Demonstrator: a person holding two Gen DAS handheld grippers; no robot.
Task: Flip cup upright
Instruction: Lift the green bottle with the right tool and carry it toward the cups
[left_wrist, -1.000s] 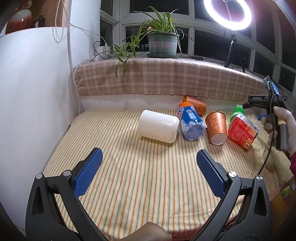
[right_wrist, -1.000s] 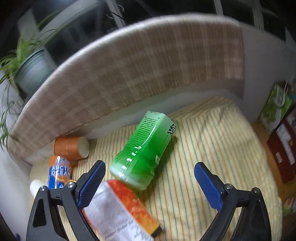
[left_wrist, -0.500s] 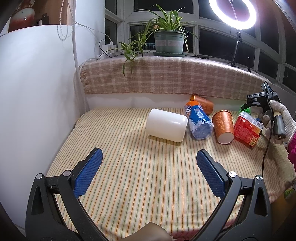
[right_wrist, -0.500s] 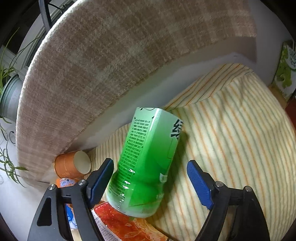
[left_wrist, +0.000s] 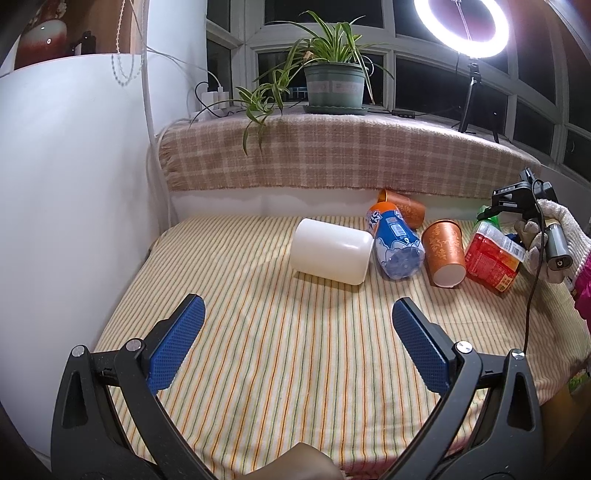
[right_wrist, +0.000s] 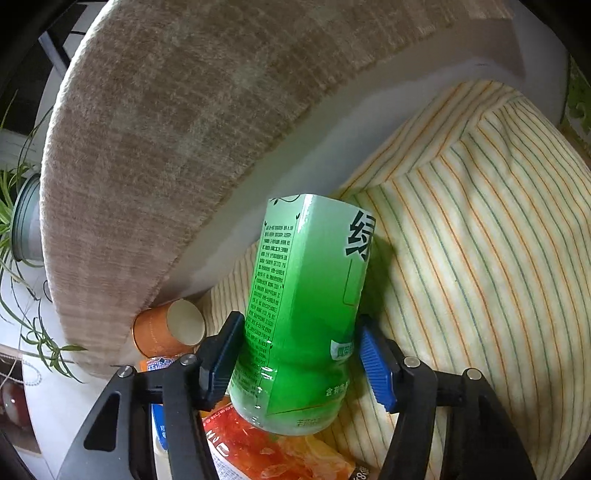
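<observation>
A white cup lies on its side on the striped cloth, mouth to the right. Two orange cups lie tipped over, one to its right and one by the back wall, the latter also seen as an orange cup in the right wrist view. My left gripper hangs open over bare cloth, well short of the white cup. My right gripper is shut on a lying green bottle, one blue pad on each side of it.
A blue bottle and a red bottle lie among the cups. A gloved hand holds the right gripper at the far right. A plaid-covered ledge with a potted plant and a ring light lies behind.
My right gripper has moved forward around the green bottle and its jaws have narrowed onto it. The left gripper has drawn back a little and stays open.
</observation>
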